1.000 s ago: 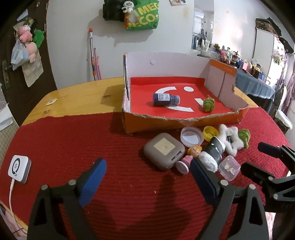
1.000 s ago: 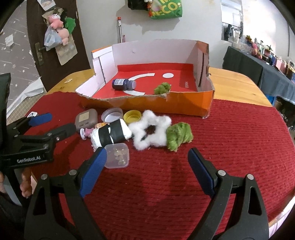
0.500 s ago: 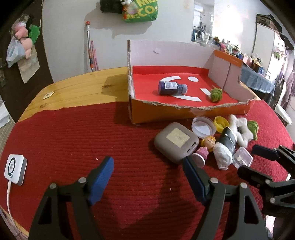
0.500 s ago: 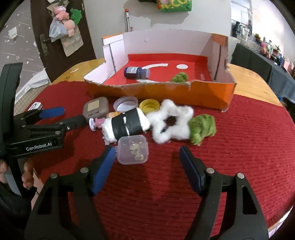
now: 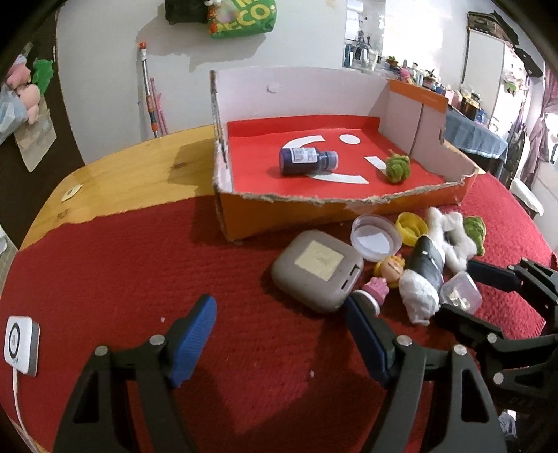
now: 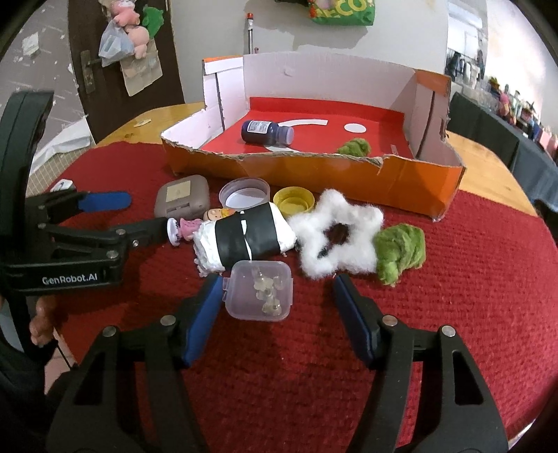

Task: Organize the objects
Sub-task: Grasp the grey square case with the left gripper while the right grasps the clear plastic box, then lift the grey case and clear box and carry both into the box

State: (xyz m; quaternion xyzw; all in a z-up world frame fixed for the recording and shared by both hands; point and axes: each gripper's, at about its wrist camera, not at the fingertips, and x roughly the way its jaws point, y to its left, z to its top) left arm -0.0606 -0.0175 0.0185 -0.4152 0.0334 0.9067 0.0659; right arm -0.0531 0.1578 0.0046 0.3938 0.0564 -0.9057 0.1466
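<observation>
Left wrist view: left gripper (image 5: pixel 279 334) spread over red mat (image 5: pixel 139 271), nothing between pads; grey case (image 5: pixel 315 271) and doll figure (image 5: pixel 382 278) just ahead.

Right wrist view: right gripper (image 6: pixel 277 315) closing around clear plastic box (image 6: pixel 259 294), left pad touching, right pad apart. Blue bottle (image 6: pixel 266 132) lay inside cardboard box (image 6: pixel 314 174).

Ribbed red cloth mat (image 6: pixel 470 296), torn cardboard box (image 6: pixel 401 181), clear glossy plastic case (image 6: pixel 259 294), glossy wooden table (image 5: pixel 132 174).

Lived-in home room. Wooden table (image 5: pixel 139 167) under red woven cloth (image 5: pixel 174 278). Soft toys (image 6: pixel 134 24) hang on brown door (image 6: pixel 87 69); shopping bag (image 5: pixel 240 17) on wall; cluttered sideboard (image 5: pixel 467 101) behind.
</observation>
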